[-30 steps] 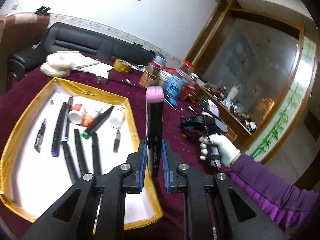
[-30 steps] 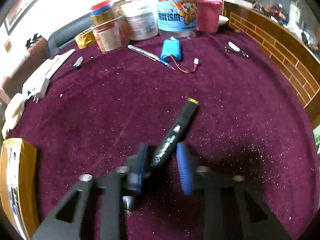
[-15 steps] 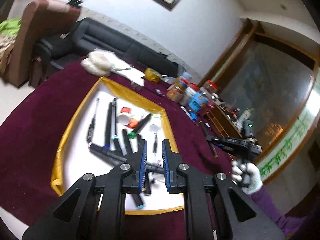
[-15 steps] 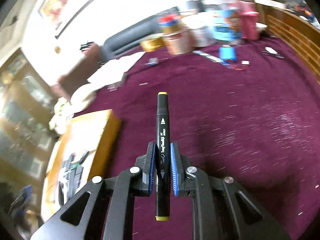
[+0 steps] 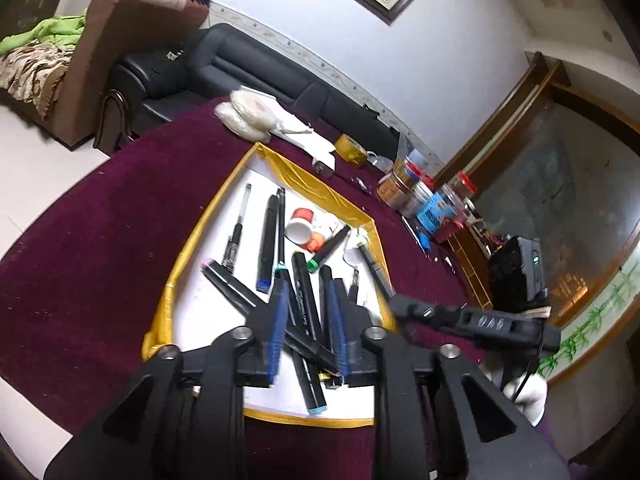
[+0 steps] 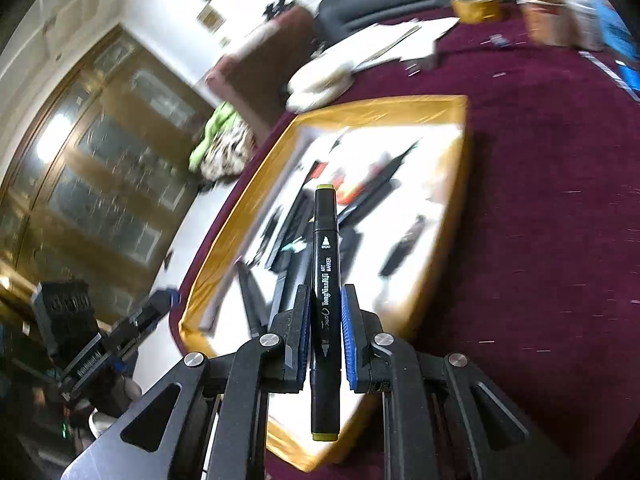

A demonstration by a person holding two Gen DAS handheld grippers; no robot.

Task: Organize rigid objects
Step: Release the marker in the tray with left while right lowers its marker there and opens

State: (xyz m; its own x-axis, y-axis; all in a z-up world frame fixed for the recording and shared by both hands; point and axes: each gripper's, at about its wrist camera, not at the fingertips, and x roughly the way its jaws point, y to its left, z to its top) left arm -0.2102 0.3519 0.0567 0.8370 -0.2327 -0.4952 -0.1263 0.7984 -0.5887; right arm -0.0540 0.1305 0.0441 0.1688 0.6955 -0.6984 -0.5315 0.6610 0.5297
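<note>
A gold-rimmed tray (image 5: 218, 216) with a white floor holds several black pens and markers. My left gripper (image 5: 306, 292) hangs low over its near end, jaws opening. A pink-capped black marker (image 5: 236, 292) lies slantwise on the other pens and passes between the fingers, with neither pad pressing on it. My right gripper (image 6: 325, 296) is shut on a black art marker with olive caps (image 6: 325, 240), pointing forward above the tray (image 6: 400, 106). In the left wrist view, the right gripper's body (image 5: 472, 320) reaches in from the right, held by a white-gloved hand (image 5: 524, 388).
Small white bottles with red caps (image 5: 302, 224) lie in the tray's far part. Behind it on the maroon cloth are jars (image 5: 416, 196), a tape roll (image 5: 350, 148), papers and a white bundle (image 5: 248, 116). The table's edge (image 5: 60, 208) curves on the left.
The left gripper lowered the pink-capped marker into the tray and its jaws spread; the marker now lies on the pens. The right gripper closed on the olive-capped marker and swung it over the tray.
</note>
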